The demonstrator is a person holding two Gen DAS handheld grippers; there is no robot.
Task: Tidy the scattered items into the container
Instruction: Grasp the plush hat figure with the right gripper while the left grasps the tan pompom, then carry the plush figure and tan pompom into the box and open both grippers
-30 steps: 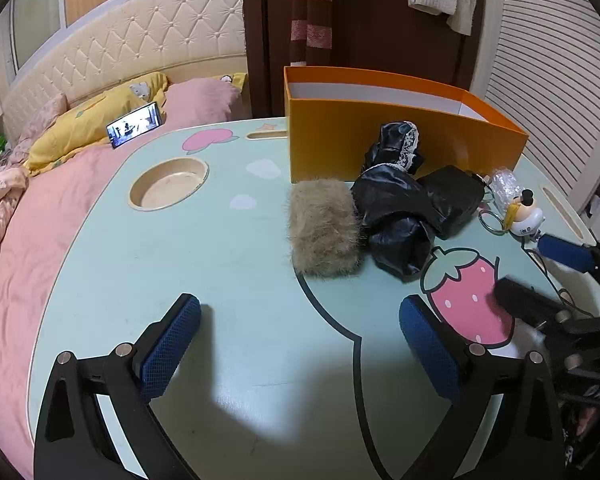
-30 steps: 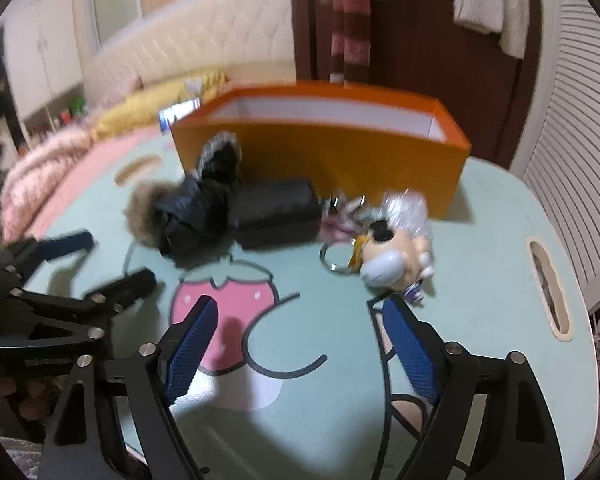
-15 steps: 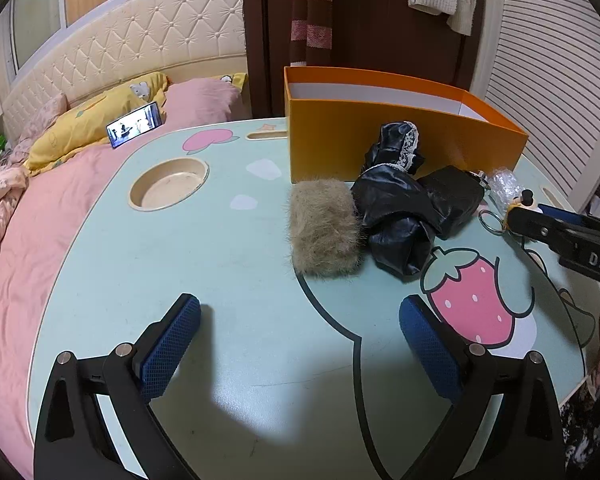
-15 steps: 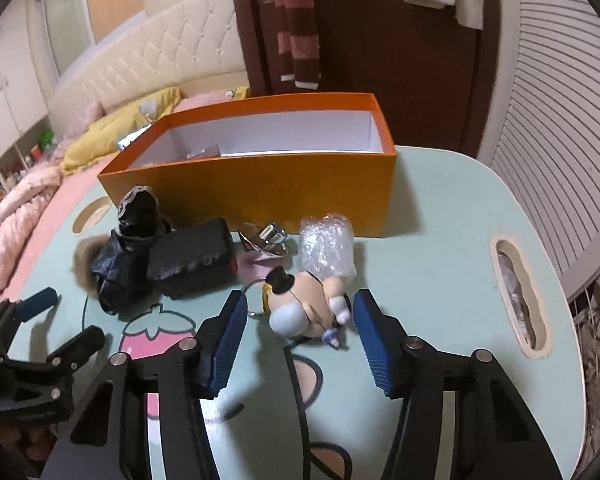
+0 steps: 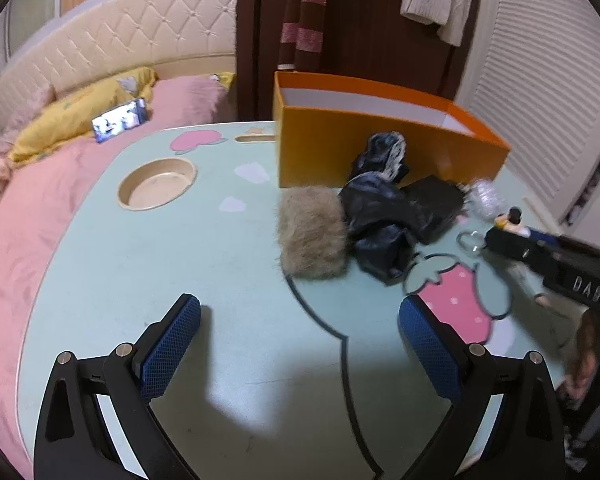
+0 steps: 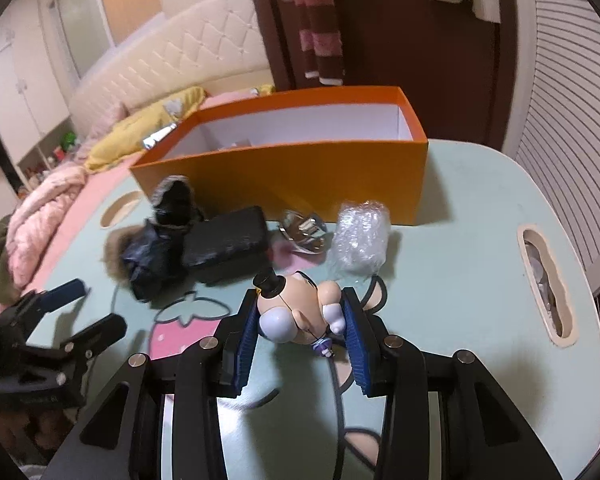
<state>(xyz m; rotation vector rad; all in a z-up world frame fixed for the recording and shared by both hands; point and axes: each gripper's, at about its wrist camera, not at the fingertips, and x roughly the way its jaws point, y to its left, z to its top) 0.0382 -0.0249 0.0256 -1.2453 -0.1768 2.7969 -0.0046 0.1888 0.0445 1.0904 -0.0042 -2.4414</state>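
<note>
- The right gripper [image 6: 300, 320] has just been closing on a small cartoon figurine [image 6: 296, 312] with a black top hat; the toy sits between the two blue pads [image 6: 246, 344], which press on its sides.
- The figurine lies on the pale green table [image 6: 460, 240], in front of the open orange box [image 6: 300, 176] and just beside a wad of bubble wrap [image 6: 358, 240].
- The left gripper [image 5: 300, 344] hovers over bare tabletop with its fingers spread wide, nothing between them.
- Ahead of it lie a tan fur piece [image 5: 312, 236], touching crumpled black garments [image 5: 384, 220], all outside the box.
</note>
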